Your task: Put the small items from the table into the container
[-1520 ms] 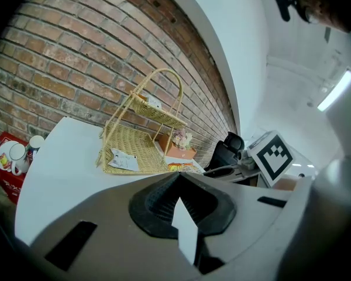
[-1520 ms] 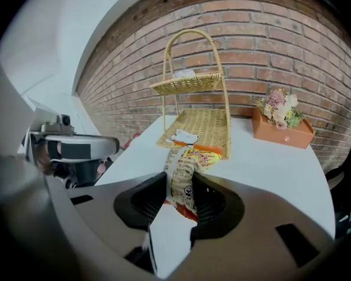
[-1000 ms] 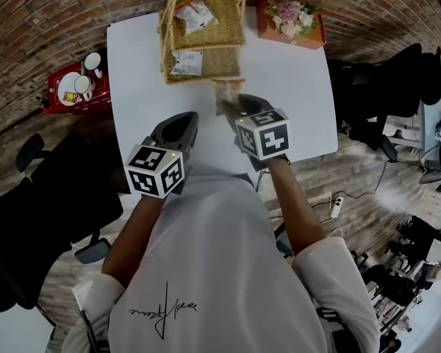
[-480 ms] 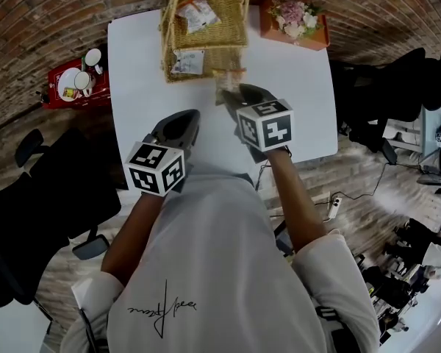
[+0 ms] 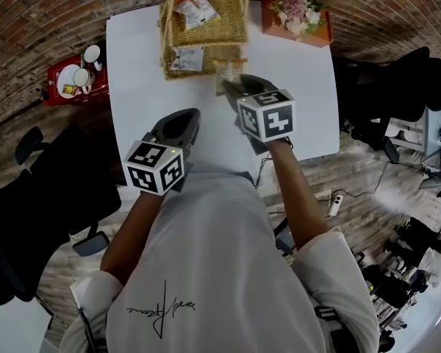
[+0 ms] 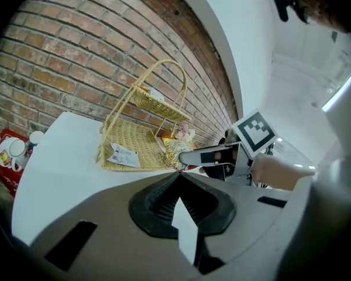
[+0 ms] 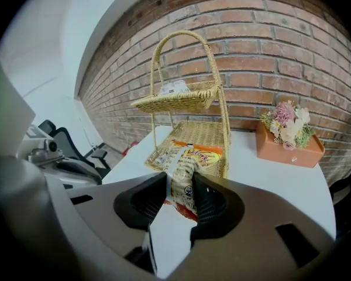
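1. We see a white table (image 5: pixel 140 87) set against a brick wall, with a two-tier wicker basket (image 5: pixel 222 56) at its far edge.
2. The right gripper (image 7: pixel 178 183) has its jaws partly closed and pressed on a crinkled orange and yellow snack packet (image 7: pixel 190 163), which it grips by the near end. The packet is in the air at the front edge of the basket's lower tier. We cannot tell whether it touches the wicker.
3. The left gripper (image 6: pixel 177 174) hovers over the near part of the table, well apart from the basket. Its jaws are together and hold nothing.
4. A white packet (image 5: pixel 187 59) lies on the lower tier and another packet (image 5: pixel 195 9) lies on the upper tier. We make out no other small items on the table.
5. We judge the step in hand to be carrying the snack packet to the basket. The next move calls for bringing it forward over the lower rim, under the upper tier and clear of the side posts. The jaws should part only once it is above the wicker floor.
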`<state>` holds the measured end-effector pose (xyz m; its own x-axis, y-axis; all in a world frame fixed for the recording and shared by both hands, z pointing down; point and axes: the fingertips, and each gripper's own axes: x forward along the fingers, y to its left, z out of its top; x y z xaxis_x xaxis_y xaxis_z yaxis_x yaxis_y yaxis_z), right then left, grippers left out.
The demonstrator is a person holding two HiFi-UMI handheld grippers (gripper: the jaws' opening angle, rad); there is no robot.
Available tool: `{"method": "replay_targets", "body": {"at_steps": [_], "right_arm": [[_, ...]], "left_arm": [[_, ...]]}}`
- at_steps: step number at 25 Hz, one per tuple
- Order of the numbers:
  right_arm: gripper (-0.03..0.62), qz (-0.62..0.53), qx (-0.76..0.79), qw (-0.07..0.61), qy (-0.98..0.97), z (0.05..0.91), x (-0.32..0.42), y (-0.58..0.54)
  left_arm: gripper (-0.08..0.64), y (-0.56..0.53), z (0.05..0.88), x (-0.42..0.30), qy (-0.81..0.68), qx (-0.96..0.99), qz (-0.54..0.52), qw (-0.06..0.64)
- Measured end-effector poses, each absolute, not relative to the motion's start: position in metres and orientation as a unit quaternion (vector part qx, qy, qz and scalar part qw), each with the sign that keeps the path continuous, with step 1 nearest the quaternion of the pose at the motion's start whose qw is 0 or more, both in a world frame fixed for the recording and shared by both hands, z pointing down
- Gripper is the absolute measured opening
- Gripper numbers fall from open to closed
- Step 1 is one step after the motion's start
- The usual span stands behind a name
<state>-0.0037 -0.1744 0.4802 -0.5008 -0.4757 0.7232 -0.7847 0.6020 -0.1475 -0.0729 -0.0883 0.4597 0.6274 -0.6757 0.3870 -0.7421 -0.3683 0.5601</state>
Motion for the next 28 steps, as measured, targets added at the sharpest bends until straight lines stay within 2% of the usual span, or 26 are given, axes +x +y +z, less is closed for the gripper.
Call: {"method": "replay_targets", "body": {"at_steps": [28], "right_arm": [[0.147, 0.243, 0.374, 0.326, -0.834, 0.496, -0.016, -0.203]], "left_arm": [[0.009, -0.097, 0.475, -0.081, -0.441, 0.809, 0.058, 0.383]]}}
